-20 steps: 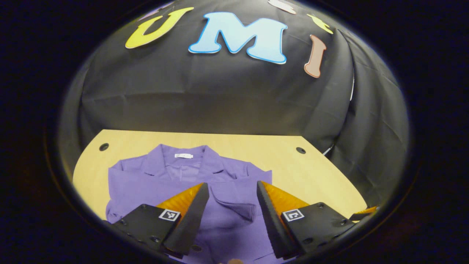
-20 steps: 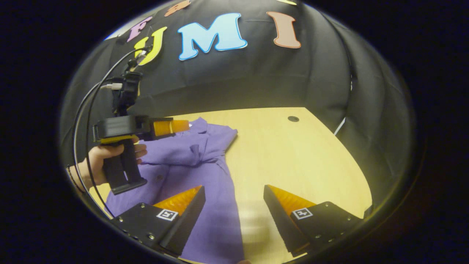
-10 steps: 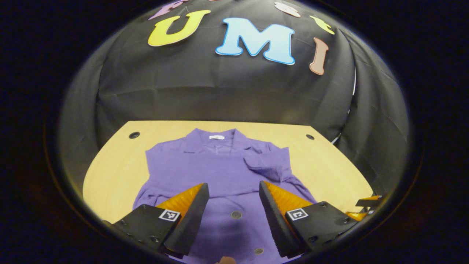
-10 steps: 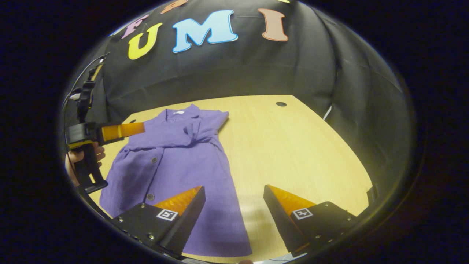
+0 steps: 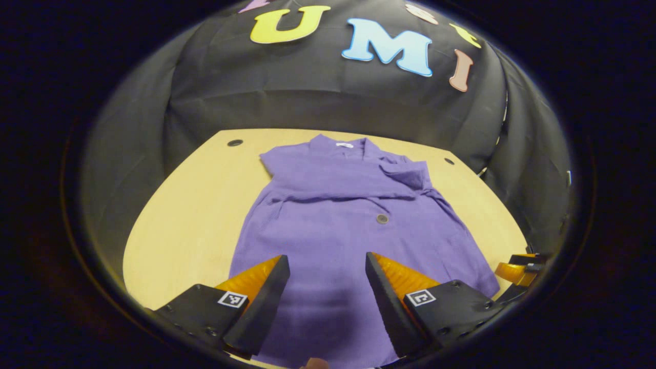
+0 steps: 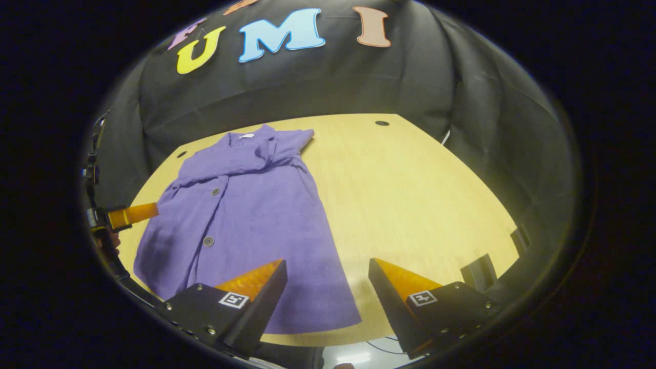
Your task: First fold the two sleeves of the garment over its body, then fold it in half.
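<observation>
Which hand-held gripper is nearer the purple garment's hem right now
Left. The left hand-held gripper hangs open over the purple garment near its hem. The right hand-held gripper hangs open off the hem's right corner, mostly over bare table.

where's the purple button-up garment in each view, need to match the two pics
Left gripper view: the purple button-up garment lies at centre on the light wooden table, collar far, hem running under the open jaws.
Right gripper view: it lies left of centre, hem by this gripper's near finger.
Shared landmark: the white neck label inside the collar.
</observation>
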